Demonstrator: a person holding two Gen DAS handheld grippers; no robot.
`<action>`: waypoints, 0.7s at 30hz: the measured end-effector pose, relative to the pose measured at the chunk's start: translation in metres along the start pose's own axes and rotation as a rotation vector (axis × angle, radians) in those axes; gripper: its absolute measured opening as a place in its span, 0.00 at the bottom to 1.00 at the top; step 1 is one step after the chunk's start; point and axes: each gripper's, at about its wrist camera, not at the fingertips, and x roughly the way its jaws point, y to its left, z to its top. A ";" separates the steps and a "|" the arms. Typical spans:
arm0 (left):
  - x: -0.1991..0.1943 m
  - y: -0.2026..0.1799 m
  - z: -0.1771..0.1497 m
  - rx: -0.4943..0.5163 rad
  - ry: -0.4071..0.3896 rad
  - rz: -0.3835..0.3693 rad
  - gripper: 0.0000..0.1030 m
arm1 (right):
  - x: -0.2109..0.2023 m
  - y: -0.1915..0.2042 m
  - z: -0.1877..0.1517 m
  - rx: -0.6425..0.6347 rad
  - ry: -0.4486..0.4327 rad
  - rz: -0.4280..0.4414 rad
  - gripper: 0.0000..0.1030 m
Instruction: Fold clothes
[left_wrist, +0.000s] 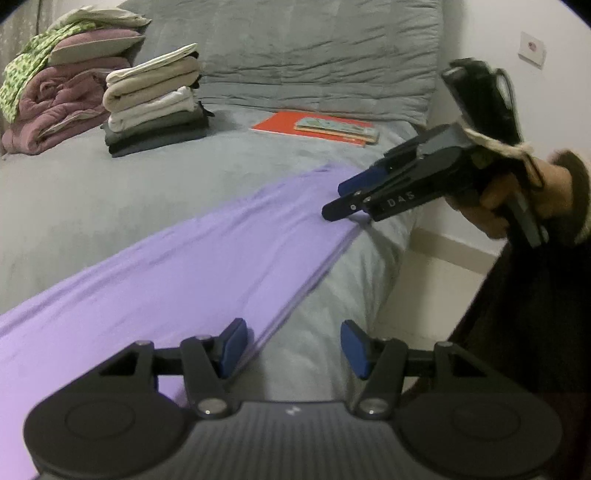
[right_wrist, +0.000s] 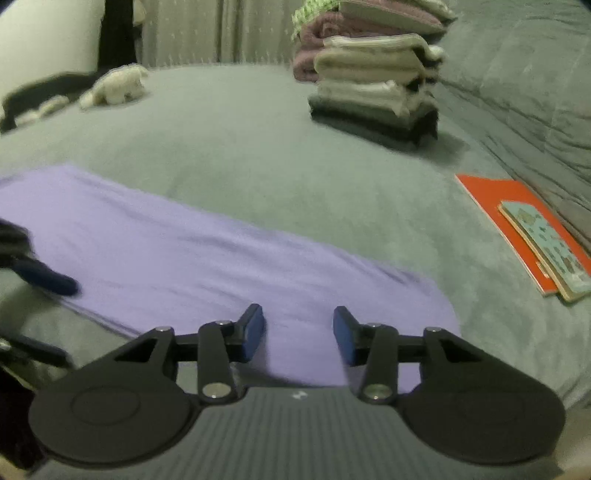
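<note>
A purple garment (left_wrist: 177, 273) lies folded into a long flat strip on the grey bed; it also shows in the right wrist view (right_wrist: 207, 258). My left gripper (left_wrist: 291, 347) is open and empty, straddling the strip's near folded edge. My right gripper (right_wrist: 299, 332) is open and empty just above the garment's other end; in the left wrist view it (left_wrist: 338, 201) hovers at the strip's far end with a hand holding it. The left gripper's blue fingertip (right_wrist: 48, 280) shows at the left of the right wrist view.
A stack of folded clothes (left_wrist: 155, 107) stands at the back of the bed (left_wrist: 92, 192), with a pink blanket pile (left_wrist: 55, 96) behind it. An orange folder with booklets (left_wrist: 317, 127) lies near the pillows. A white plush toy (right_wrist: 114, 86) sits far left. The bed edge and wall are at right.
</note>
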 end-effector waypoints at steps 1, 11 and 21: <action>-0.002 -0.002 -0.002 0.005 0.002 -0.005 0.58 | 0.001 0.000 -0.001 -0.009 0.007 -0.007 0.54; -0.026 0.001 -0.007 -0.025 -0.022 0.014 0.64 | -0.003 -0.027 0.008 0.190 -0.032 -0.016 0.54; -0.003 0.013 0.001 -0.052 0.040 0.079 0.64 | 0.028 0.004 0.021 0.106 0.051 -0.035 0.56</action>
